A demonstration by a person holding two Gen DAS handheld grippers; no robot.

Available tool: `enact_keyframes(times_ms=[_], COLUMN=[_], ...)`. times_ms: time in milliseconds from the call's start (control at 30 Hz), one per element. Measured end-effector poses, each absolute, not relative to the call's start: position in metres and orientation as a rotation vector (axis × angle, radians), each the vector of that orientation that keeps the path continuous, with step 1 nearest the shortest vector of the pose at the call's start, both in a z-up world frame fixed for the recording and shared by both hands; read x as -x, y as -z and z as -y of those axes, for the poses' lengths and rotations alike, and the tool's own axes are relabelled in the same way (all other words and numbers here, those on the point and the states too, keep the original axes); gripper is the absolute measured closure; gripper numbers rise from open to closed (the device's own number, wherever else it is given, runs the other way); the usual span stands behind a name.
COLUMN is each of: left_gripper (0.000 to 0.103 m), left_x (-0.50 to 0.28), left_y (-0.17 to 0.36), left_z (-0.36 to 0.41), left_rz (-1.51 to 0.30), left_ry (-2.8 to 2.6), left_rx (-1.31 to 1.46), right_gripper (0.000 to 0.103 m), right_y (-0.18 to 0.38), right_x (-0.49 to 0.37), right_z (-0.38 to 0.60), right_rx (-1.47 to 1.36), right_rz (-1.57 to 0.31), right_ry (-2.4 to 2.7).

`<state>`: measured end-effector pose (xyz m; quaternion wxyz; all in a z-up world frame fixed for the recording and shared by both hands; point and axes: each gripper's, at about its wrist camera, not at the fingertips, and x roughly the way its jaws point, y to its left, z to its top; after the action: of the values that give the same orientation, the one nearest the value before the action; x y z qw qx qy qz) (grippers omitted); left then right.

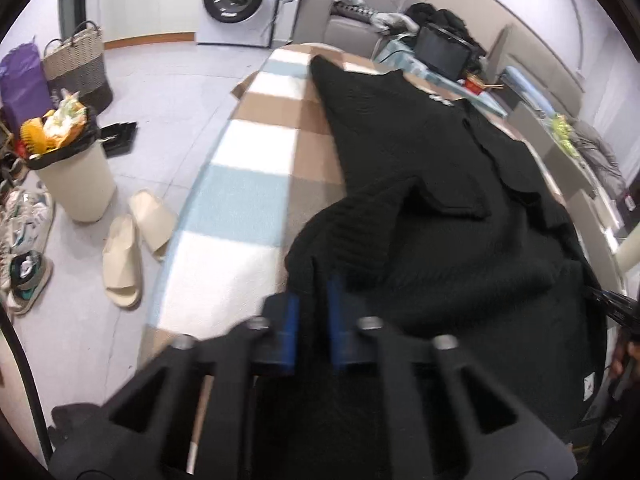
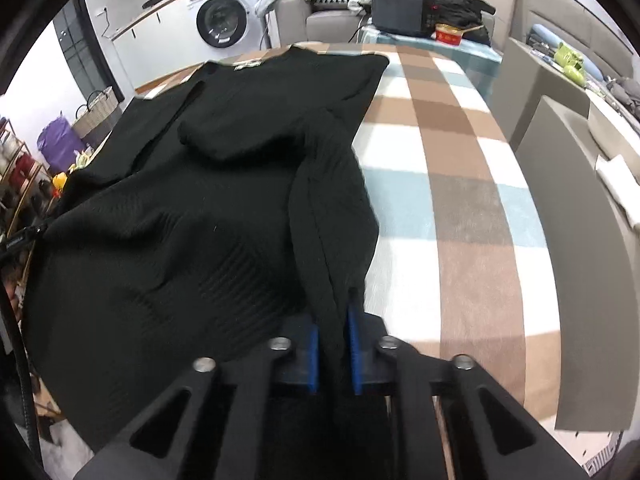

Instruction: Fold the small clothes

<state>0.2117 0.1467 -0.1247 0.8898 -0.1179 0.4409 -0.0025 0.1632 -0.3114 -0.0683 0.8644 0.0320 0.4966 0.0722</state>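
A black knitted sweater (image 1: 420, 184) is spread over a checked blanket (image 1: 248, 196) of white, pale blue and brown squares that covers the work surface. In the left wrist view the garment fills the area from 12 to 5 o'clock, and a raised fold of its near edge is pinched between the blue pads (image 1: 291, 328) of the left gripper (image 1: 314, 300) at 6 o'clock; the 2 jaws are drawn together on the cloth. In the right wrist view the sweater (image 2: 200, 208) lies from 11 to 7 o'clock, with a white neck label (image 2: 247, 65) at its far end near 11 o'clock and 1 sleeve folded across the chest. A ridge of ribbed fabric runs down to 6 o'clock, where it is clamped between the blue pads (image 2: 354, 344) of the right gripper (image 2: 334, 320). The blanket (image 2: 460, 208) is left bare from 1 to 4 o'clock. A washing machine (image 2: 224, 20) is seen at 11 o'clock, and in the left wrist view a bin (image 1: 76, 172) and 2 slippers (image 1: 132, 248) stand on the floor at 9 o'clock.
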Motion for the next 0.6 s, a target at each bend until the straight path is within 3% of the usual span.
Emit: enact_keyframes(times_ms=[267, 300, 367, 467, 533, 600], left_gripper=[0.098, 0.097, 0.090, 0.057, 0.034, 0.030], left_x=[-0.254, -0.257, -0.260, -0.246, -0.231, -0.216], left_y=[0.103, 0.102, 0.102, 0.103, 0.105, 0.107], left_z=[-0.145, -0.145, -0.147, -0.152, -0.159, -0.166], left_rz=[-0.840, -0.842, -0.867, -0.877, -0.866, -0.869], left_ry=[-0.019, -0.019, -0.035, -0.067, -0.082, -0.070], left_rx=[0.283, 0.292, 0.299, 0.279, 0.284, 0.308], right_gripper=[0.097, 0.095, 0.075, 0.045, 0.042, 0.042], right_y=[0.043, 0.042, 0.044, 0.043, 0.046, 0.052], right_x=[-0.207, -0.211, -0.213, -0.196, -0.180, -0.164], right_z=[0.353, 0.354, 0.355, 0.357, 0.358, 0.359], right_rx=[-0.276, -0.290, -0.314, -0.312, -0.286, -0.253], right_rz=[-0.901, -0.904, -0.933, -0.924, -0.943, -0.977], right_ry=[-0.010, -0.030, -0.065, -0.109, -0.125, -0.135])
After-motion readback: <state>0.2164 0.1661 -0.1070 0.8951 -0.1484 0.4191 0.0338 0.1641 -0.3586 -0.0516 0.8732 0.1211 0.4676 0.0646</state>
